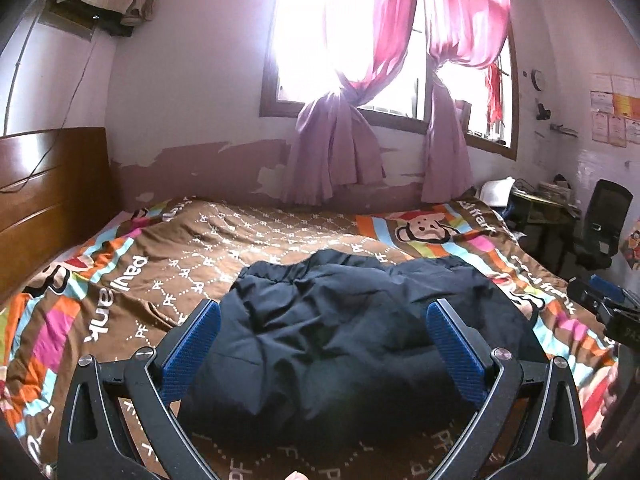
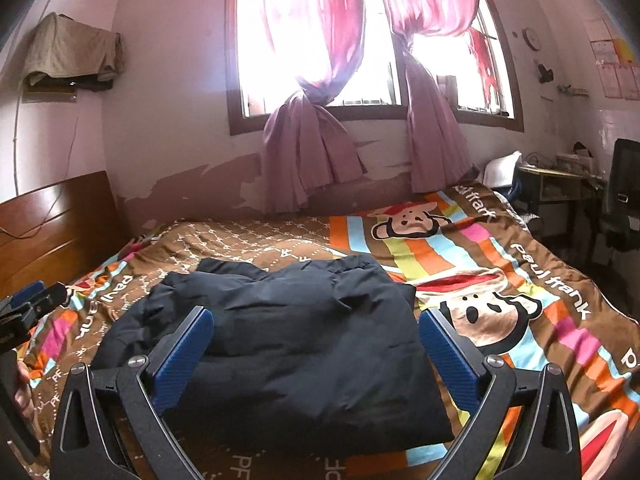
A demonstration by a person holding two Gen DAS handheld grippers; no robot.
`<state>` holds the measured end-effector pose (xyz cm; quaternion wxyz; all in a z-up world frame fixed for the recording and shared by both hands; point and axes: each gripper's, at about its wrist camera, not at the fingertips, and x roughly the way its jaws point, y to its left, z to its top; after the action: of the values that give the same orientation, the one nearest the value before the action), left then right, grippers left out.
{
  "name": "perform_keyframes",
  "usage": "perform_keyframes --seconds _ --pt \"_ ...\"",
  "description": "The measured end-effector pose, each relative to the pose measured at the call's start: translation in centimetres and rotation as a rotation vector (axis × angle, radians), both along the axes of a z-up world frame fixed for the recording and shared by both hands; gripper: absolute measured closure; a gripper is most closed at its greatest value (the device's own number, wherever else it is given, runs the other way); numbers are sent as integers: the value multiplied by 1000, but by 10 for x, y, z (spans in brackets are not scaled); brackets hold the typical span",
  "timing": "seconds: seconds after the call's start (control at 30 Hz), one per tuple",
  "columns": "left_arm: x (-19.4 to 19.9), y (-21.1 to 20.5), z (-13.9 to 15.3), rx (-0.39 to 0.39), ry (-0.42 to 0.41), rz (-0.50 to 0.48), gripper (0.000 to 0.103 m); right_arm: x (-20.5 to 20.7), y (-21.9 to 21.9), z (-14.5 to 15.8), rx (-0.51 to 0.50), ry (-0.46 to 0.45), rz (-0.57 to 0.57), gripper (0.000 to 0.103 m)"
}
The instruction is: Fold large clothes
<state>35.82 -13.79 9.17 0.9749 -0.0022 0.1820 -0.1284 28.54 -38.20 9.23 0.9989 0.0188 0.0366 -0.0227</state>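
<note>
Jacket (image 2: 296,344), dark and puffy, lies folded into a thick bundle near us on the bed (image 2: 520,280). Our left gripper (image 1: 323,344) and right gripper (image 2: 316,350) hover wide, holding nothing. We judge folding nearly done; next, press it flat.

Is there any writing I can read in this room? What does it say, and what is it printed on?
"paul frank": white letters on the bedspread, along its right border and, upside down, on the left.
"PF": small white monogram repeated across the bedspread's brown middle.
Papers on the right wall: too small and blurred to read.
Round wall clock: its face is too small to read.
The dark padded jacket shows no lettering.
</note>
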Motion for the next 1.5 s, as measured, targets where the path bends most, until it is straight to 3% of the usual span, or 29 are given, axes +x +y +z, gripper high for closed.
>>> perform_keyframes --seconds 0.57,0.9,1.27,1.5 --pt "-70 27 12 -24 -19 6 2 -71 45 -4 -28 -89 55 0" --pt "-105 47 -2 -35 55 15 2 -107 76 -7 -61 -143 117 0" --pt "-144 52 -8 27 -49 13 2 -135 104 -28 -142 -161 177 0" --pt "-149 47 -25 39 -29 -9 2 -141 107 -44 -167 -141 161 0"
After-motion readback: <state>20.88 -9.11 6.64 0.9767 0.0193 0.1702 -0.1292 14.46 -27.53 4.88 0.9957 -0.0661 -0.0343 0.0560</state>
